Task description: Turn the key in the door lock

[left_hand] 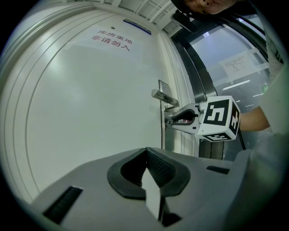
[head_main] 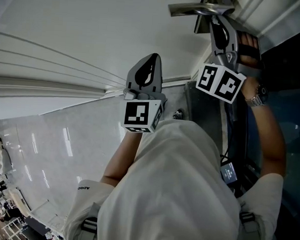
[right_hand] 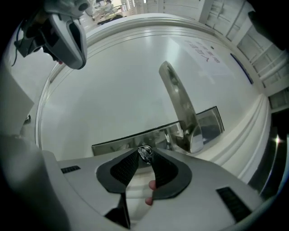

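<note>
A white door (left_hand: pixel 90 103) carries a metal lever handle (right_hand: pixel 178 101) on a steel lock plate (right_hand: pixel 122 143). The small metal key (right_hand: pixel 145 153) sticks out of the plate just below the handle. My right gripper (right_hand: pixel 144 155) is level with the lock, its two tips closed on the key head. From the head view the right gripper (head_main: pixel 215 20) reaches up under the handle (head_main: pixel 197 9). My left gripper (left_hand: pixel 146 155) is shut and empty, held back from the door to the left of the lock. The left gripper (head_main: pixel 155 56) points at the plain door face.
Right of the door runs a dark metal frame with a glass panel (left_hand: pixel 212 63). A sign with red characters (left_hand: pixel 110 39) is fixed high on the door. The person's white shirt (head_main: pixel 176 194) fills the lower head view, and a glossy floor (head_main: pixel 36 155) lies at left.
</note>
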Demonstrator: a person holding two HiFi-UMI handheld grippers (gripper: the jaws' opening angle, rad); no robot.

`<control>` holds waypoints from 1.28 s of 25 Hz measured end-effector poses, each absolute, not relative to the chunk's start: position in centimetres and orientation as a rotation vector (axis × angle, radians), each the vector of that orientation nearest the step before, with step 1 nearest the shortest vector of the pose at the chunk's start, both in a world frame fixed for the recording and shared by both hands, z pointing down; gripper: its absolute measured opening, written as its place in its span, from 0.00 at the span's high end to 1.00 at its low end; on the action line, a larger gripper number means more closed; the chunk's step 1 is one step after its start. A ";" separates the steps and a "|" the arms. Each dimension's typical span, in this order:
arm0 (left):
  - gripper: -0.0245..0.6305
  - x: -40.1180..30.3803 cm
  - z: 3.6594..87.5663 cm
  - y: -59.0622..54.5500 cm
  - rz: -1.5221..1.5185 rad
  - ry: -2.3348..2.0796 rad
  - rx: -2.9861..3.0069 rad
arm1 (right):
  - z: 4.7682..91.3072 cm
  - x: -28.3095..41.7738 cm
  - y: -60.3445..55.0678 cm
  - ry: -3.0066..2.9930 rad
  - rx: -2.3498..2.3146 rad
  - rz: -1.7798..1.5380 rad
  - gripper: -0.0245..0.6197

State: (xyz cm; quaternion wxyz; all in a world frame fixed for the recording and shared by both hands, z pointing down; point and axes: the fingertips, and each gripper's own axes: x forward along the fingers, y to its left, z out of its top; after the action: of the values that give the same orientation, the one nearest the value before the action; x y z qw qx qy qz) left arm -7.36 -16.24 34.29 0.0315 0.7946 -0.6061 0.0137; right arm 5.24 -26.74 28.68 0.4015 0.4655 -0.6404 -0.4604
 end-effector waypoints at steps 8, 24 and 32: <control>0.95 -7.1 34.4 -16.3 0.030 -1.864 2.448 | 28.5 5.4 -26.6 -1.773 1.297 -0.993 0.81; 0.95 -6.5 34.5 -16.6 0.028 -1.859 2.448 | 28.1 5.7 -26.7 -1.946 1.493 -0.726 0.80; 0.95 -6.4 34.8 -16.8 0.026 -1.868 2.443 | 28.3 5.7 -26.9 -2.008 1.494 -0.671 0.80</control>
State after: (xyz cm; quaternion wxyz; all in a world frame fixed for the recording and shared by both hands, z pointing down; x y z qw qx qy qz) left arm -6.45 -16.83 34.80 0.0330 0.7939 -0.6072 0.0086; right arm 5.67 -26.91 28.28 0.2718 0.5549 -0.7457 -0.2492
